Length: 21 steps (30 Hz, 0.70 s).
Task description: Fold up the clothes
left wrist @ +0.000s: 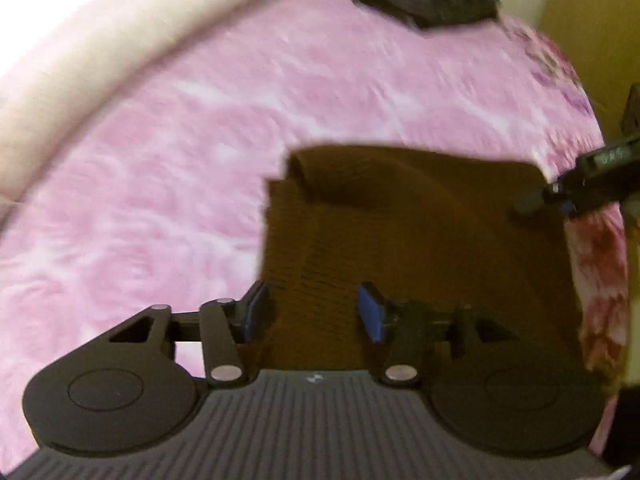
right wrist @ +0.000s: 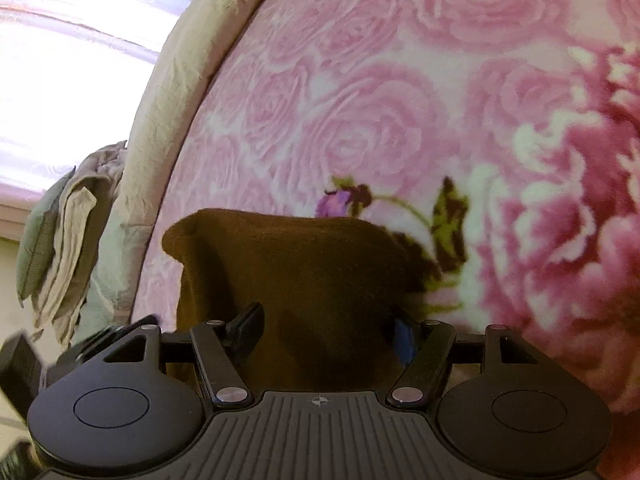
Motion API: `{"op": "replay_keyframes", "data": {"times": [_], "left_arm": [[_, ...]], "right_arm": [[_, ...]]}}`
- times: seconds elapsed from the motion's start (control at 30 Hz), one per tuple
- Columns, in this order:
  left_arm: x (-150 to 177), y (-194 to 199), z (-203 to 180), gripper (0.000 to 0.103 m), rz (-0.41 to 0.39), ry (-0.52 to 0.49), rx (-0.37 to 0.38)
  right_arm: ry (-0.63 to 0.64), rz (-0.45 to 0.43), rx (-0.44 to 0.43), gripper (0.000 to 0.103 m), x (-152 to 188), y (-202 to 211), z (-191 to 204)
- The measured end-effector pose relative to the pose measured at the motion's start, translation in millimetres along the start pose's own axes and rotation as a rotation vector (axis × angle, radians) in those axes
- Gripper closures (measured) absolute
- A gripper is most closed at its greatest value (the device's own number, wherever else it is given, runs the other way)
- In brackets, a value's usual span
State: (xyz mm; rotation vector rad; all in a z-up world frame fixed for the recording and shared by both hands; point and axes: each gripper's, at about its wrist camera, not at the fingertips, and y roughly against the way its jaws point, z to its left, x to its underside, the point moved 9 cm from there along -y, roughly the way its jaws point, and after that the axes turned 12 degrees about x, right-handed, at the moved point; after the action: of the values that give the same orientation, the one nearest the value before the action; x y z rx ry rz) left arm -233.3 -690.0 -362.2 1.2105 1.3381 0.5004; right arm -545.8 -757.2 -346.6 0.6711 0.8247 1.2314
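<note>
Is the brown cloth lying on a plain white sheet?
No, the brown cloth lies on a pink blanket patterned with roses.

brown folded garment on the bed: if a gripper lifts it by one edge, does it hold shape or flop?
Probably flops: the brown garment is soft knit, with a rolled fold sagging across its top. Layers likely slide apart, since its left edge already shows stepped, uneven plies. A push would likely drag and bunch rather than glide, given the plush pink blanket beneath.
</note>
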Motion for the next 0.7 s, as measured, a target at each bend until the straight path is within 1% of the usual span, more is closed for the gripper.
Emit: {"op": "replay_keyframes", "data": {"times": [0.03, 0.07, 0.1, 0.13, 0.2, 0.23, 0.27, 0.4, 0.43, 0.47, 0.5, 0.53, 0.57, 0.6, 0.63, 0.7], "left_arm": [[2, -10, 1, 0.067, 0.043, -0.015, 0.025], [2, -12, 6, 0.081, 0.05, -0.013, 0.03], [0, -5, 13, 0.096, 0.023, 0.006, 0.016], [-2, 2, 21, 0.099, -0.003, 0.024, 0.001], [-3, 15, 37, 0.099, -0.053, 0.076, -0.03], [1, 18, 48, 0.099, -0.062, 0.115, -0.042], [7, 18, 54, 0.099, -0.055, 0.133, -0.045], [25, 9, 58, 0.097, -0.019, 0.142, -0.036], [26, 10, 58, 0.092, -0.024, 0.161, -0.033], [25, 13, 61, 0.083, -0.031, 0.18, -0.036], [24, 17, 65, 0.077, -0.04, 0.196, -0.045], [23, 22, 69, 0.075, -0.048, 0.212, -0.055], [24, 28, 71, 0.078, -0.058, 0.224, -0.071], [25, 37, 72, 0.079, -0.065, 0.229, -0.088], [27, 44, 71, 0.079, -0.07, 0.233, -0.092], [34, 59, 64, 0.079, -0.073, 0.255, -0.085]], "right_arm": [[0.001, -0.002, 0.0, 0.035, 0, -1, 0], [-0.003, -0.004, -0.001, 0.035, 0, -1, -1], [-0.008, -0.005, -0.003, 0.036, 0, -2, -1], [-0.015, -0.007, -0.005, 0.036, 0, -1, -2], [-0.024, -0.009, -0.005, 0.036, 0, -1, -2], [-0.025, -0.011, -0.002, 0.036, 0, -1, -2], [-0.026, -0.012, 0.001, 0.036, 0, -2, -2], [-0.031, -0.016, 0.017, 0.035, 0, -2, 0], [-0.033, -0.014, 0.018, 0.035, -1, -3, 0], [-0.034, -0.011, 0.018, 0.036, -1, -3, 0], [-0.032, -0.008, 0.019, 0.036, -2, -4, 0], [-0.029, -0.004, 0.02, 0.036, -3, -4, 1], [-0.028, -0.001, 0.021, 0.038, -4, -4, 1], [-0.031, 0.005, 0.029, 0.059, -5, -5, -1], [-0.035, 0.01, 0.039, 0.066, -6, -5, -3], [-0.036, 0.019, 0.053, 0.068, -8, -6, -6]]}}
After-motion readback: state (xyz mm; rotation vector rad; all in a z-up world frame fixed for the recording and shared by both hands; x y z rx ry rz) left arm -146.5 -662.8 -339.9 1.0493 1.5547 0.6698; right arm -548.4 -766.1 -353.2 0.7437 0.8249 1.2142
